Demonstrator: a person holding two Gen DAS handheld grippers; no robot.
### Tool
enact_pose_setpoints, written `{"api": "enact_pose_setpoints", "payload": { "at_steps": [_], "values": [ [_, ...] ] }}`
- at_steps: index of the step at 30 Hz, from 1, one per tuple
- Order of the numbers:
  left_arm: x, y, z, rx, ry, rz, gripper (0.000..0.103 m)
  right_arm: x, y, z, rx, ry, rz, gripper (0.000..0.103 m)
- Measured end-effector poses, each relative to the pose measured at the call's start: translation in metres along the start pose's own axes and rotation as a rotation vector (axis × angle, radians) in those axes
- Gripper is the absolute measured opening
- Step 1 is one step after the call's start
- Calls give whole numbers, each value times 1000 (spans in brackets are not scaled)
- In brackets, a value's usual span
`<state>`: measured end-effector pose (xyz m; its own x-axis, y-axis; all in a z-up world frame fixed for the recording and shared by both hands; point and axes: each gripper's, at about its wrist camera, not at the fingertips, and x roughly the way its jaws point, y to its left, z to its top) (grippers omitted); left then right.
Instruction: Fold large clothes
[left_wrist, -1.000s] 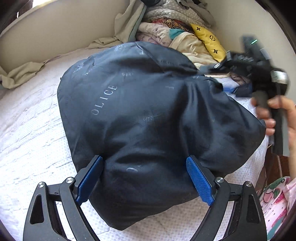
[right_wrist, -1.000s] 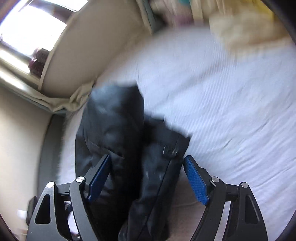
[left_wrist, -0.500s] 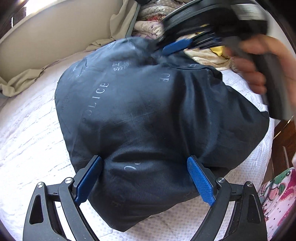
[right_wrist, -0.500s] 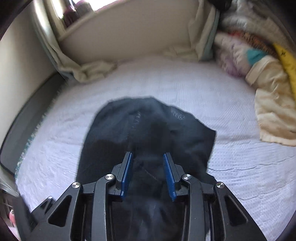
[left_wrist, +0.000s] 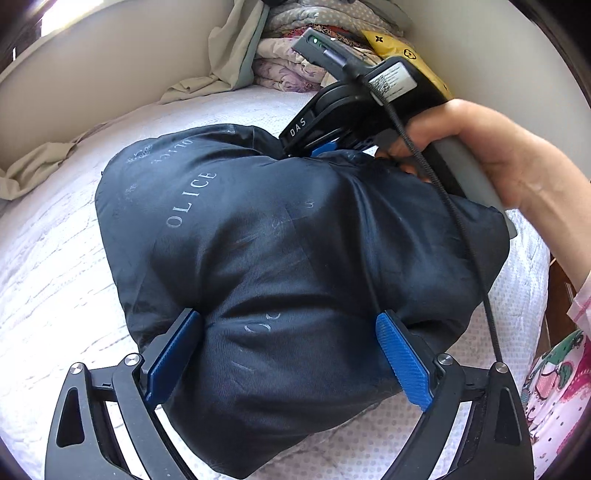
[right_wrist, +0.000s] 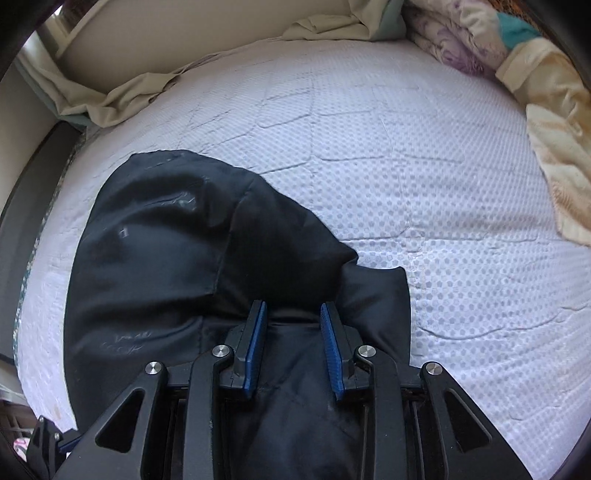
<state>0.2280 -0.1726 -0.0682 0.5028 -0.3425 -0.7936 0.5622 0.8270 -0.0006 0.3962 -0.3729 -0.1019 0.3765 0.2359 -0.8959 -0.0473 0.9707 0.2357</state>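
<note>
A puffy dark navy jacket (left_wrist: 288, 240) with pale lettering lies bunched on the white bed. My left gripper (left_wrist: 288, 317) straddles its near bulge, jaws wide, both blue pads pressed into the fabric. At the jacket's far edge, a person's hand (left_wrist: 491, 155) holds my right gripper (left_wrist: 325, 149). In the right wrist view the right gripper (right_wrist: 293, 306) has a fold of the jacket (right_wrist: 177, 258) between its narrow jaws. Those jaws are closing, and the fabric is drawn taut between the pads.
The quilted white bedcover (right_wrist: 406, 147) stretches beyond the jacket. Folded bedding (left_wrist: 295, 62) and a yellow cushion (left_wrist: 410, 51) are stacked at the far end. A beige sheet (right_wrist: 129, 96) lies along the wall, a cream blanket (right_wrist: 561, 147) at the right. The bed's edge (left_wrist: 543, 258) is at the right.
The right gripper swung over the jacket to its far edge, and its jaws went from wide to narrow around a fold. The left gripper kept its hold and barely shifted.
</note>
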Motion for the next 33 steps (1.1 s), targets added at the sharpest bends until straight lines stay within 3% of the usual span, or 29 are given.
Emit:
{"api": "enact_pose_setpoints", "payload": {
  "at_steps": [7, 9, 10, 12, 17, 19, 21, 24, 33],
  "values": [
    [-3, -4, -3, 6, 7, 6, 98, -25, 2, -1, 11, -59, -13, 29],
    [-2, -4, -2, 8, 11, 9, 98, -59, 12, -5, -11, -109, -63, 50],
    [-1, -5, -2, 6, 12, 10, 98, -73, 17, -7, -21, -136, -79, 55],
    [-1, -5, -1, 3, 16, 10, 98, -116, 30, -19, -68, -220, -108, 57],
    [-1, -6, 0, 5, 23, 15, 98, -177, 53, -60, -136, -284, -81, 57],
    [0, -6, 1, 4, 25, 14, 98, -182, 56, -77, -142, -261, -44, 53],
    [0, -5, 2, 2, 28, 12, 98, -176, 63, -100, -174, -218, -30, 36],
    [2, -1, 4, 0, 31, 7, 98, -152, 68, -123, -217, -151, -104, 23],
    [4, -9, 3, 43, 31, 21, 100, -91, 27, -140, -121, -23, -84, 21]
  ]
}}
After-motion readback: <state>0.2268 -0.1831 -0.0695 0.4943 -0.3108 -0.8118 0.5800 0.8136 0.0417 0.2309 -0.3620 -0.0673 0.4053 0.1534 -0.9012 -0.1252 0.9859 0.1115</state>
